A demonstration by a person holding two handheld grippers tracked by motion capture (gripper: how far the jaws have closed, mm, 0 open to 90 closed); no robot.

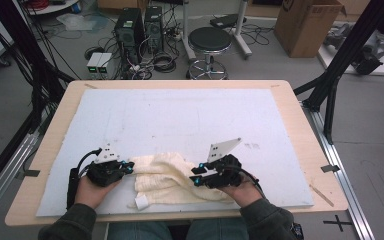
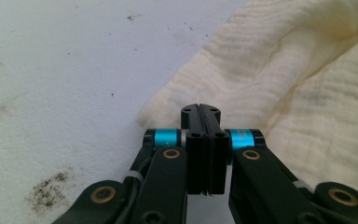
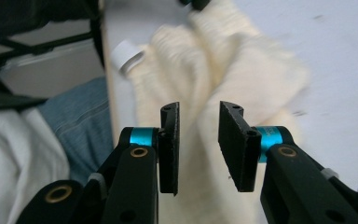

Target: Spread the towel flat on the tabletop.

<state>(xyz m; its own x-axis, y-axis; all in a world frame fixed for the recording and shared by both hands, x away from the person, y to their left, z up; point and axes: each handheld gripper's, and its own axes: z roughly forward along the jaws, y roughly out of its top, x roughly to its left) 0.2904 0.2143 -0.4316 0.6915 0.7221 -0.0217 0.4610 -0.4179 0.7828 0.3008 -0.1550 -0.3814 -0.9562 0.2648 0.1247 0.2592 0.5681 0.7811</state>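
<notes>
White foam mat lies under cream cloth, tag at edge.

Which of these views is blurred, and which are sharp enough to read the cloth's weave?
Right gripper view: the cream cloth is smeared and soft, though the right claw itself is crisp. Left gripper view: the weave shows sharply. High view: evenly lit, too coarse to show the weave.
</notes>
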